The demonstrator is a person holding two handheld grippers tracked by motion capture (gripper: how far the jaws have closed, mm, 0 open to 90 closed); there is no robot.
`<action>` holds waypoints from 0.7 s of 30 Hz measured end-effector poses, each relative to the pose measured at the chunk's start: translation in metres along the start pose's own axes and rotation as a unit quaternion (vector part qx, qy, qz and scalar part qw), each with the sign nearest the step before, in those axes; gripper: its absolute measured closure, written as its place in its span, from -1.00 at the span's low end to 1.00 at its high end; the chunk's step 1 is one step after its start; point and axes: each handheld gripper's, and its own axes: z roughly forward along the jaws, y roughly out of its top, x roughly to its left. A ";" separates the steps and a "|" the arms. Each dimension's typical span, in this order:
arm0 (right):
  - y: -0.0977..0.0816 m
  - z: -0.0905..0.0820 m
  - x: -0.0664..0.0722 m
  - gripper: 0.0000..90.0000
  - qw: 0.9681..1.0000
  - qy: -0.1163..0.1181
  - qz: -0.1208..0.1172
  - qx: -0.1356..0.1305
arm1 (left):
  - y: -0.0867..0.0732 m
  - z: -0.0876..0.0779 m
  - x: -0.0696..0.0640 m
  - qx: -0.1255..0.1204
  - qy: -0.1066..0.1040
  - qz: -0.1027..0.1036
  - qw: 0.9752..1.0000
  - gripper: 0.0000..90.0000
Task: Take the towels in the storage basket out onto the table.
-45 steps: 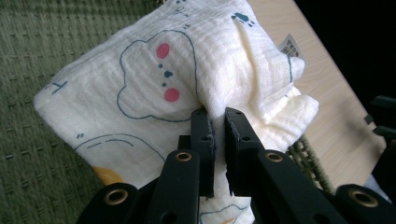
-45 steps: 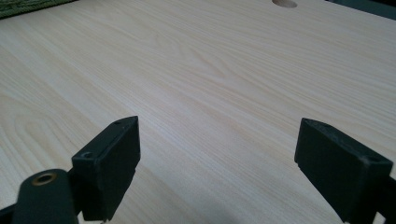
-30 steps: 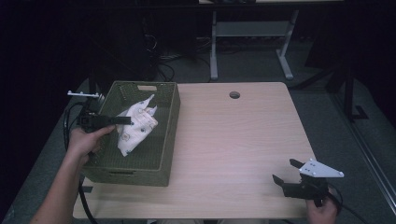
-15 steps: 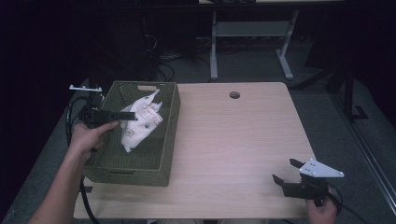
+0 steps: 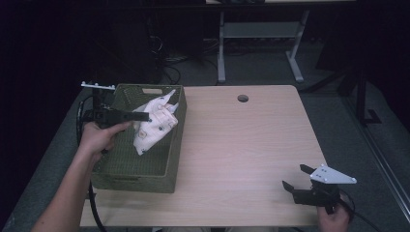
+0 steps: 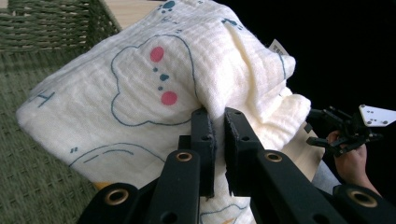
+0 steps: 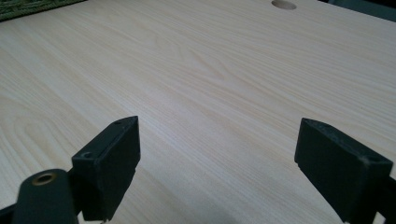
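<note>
Cloth [image 6: 140, 88], cream with blue cloud prints, hangs pinched in a fold between the left gripper [image 6: 215, 135]'s closed jaws; its lower end runs out of the frame beneath them. It hangs over the green woven basket [image 5: 121, 174], whose floor lies behind it. Right gripper [image 7: 217, 154]'s jaws stand wide apart over bare table [image 7: 224, 70].

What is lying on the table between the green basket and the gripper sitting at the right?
Nothing: in the high view, bare wooden table separates the basket from the right gripper.
</note>
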 end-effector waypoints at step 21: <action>0.000 -0.001 -0.002 -0.69 1.000 -0.003 0.002 -0.004 | 0.012 0.037 -0.033 0.032 -0.023 0.032 0.999 0.86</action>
